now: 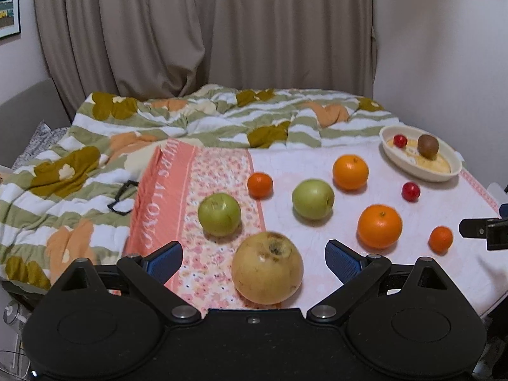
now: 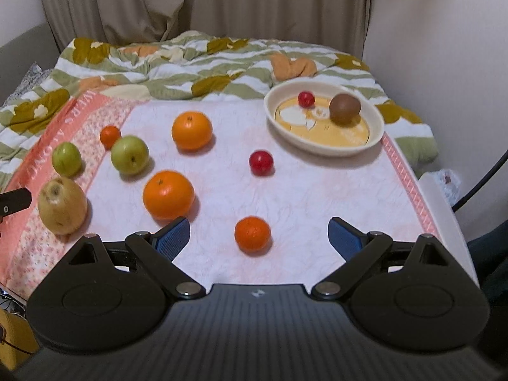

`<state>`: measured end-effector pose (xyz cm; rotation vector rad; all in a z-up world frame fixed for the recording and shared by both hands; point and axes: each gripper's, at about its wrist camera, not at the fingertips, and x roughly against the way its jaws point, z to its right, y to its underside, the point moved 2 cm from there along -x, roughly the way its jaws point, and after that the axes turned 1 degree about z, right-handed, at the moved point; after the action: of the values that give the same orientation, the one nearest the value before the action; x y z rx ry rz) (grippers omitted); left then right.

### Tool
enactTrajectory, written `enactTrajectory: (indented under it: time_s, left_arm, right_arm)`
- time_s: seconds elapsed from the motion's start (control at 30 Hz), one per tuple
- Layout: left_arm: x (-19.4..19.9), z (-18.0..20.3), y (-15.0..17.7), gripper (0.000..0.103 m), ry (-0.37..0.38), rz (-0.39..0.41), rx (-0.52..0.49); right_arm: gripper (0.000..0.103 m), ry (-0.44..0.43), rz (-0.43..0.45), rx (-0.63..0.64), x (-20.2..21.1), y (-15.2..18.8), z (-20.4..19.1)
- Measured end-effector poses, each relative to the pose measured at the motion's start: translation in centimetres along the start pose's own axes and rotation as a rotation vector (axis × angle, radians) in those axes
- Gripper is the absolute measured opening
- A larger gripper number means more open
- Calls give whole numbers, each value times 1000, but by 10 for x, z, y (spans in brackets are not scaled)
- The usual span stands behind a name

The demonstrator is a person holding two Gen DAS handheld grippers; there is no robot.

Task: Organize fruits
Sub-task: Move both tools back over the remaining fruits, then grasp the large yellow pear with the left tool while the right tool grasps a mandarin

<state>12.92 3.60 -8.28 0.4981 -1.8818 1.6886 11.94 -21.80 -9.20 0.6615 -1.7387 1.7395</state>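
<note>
Left tool is gaping apart around the yellow pear, not touching. Right tool is spread wide, small orange lying between its fingers; dish sitting beyond.

beige curtains hang behind a bed with a floral quilt; pale walls on both sides.
</note>
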Motion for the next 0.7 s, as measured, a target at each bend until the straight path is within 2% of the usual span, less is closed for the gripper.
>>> enactTrajectory:
  time_s: [0.13,0.2,0.57,0.63,0.7]
  left_arm:
    - [-19,2,9,96,1,-22,-7]
    - [-30,4,12,91,4,-36,-10]
    - [-67,7,22,90,22,-119,26]
    - [-71,7,22,86,32,-128,31]
    - [-76,9,23,77,34,-150,31]
  right_arm:
    - [103,-5,-15,0,-19,10,1]
    - [103,-1,-18,14,-29,15,0]
    - [101,-13,-43,20,-57,24,4]
    - [98,-15,-50,20,-60,25,4]
    - [94,-21,-55,19,-62,25,4]
